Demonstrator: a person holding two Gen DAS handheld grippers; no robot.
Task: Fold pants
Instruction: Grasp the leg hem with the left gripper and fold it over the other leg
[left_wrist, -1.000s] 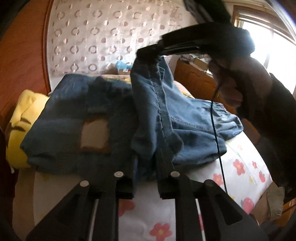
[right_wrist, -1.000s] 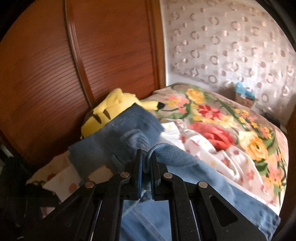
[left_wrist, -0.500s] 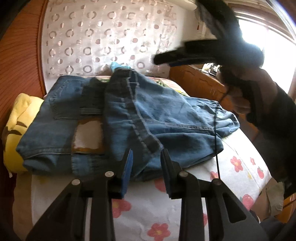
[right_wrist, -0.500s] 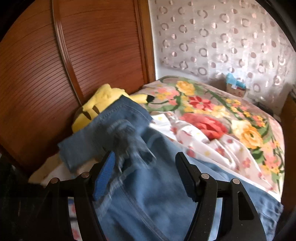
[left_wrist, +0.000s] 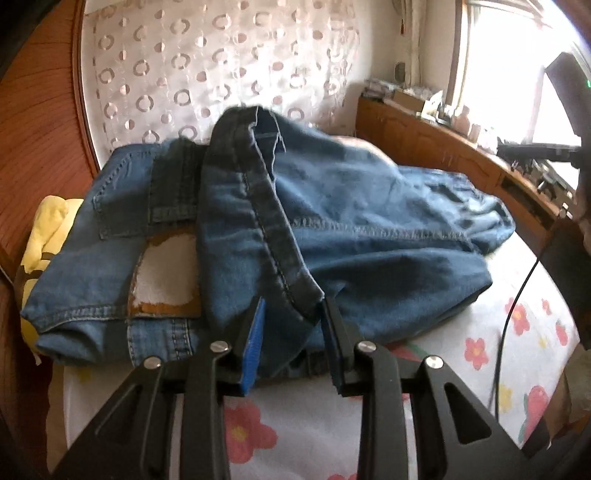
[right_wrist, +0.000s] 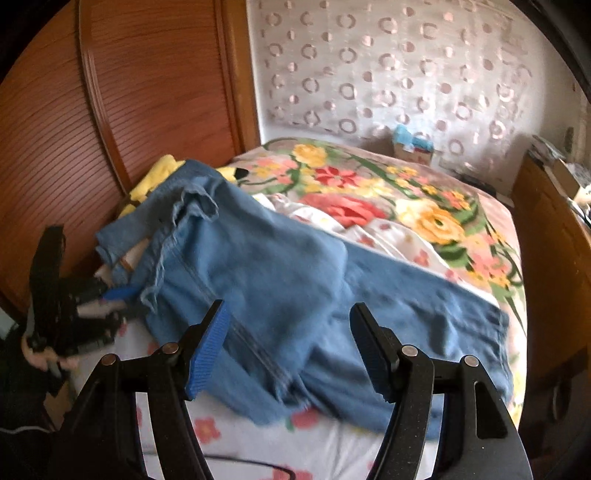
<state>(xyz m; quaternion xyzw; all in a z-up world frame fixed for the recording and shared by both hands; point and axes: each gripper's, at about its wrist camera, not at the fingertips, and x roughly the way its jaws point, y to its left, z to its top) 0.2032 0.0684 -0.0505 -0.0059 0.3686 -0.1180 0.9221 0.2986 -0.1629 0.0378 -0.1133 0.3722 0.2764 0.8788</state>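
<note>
At lower centre of the left view, the left gripper is seen closing its jaws around a dark denim hem of the pants, heaped on the flowered bed. Only the right view shows the right gripper wide open, empty, and the floral blanket beyond.

Matt blue denim pants, ribbed glossy wood panel, seemingly cotton bedsheet.

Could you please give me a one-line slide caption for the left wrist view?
Left gripper closing around a dark hem fold of the blue jeans on the floral bedsheet.
</note>
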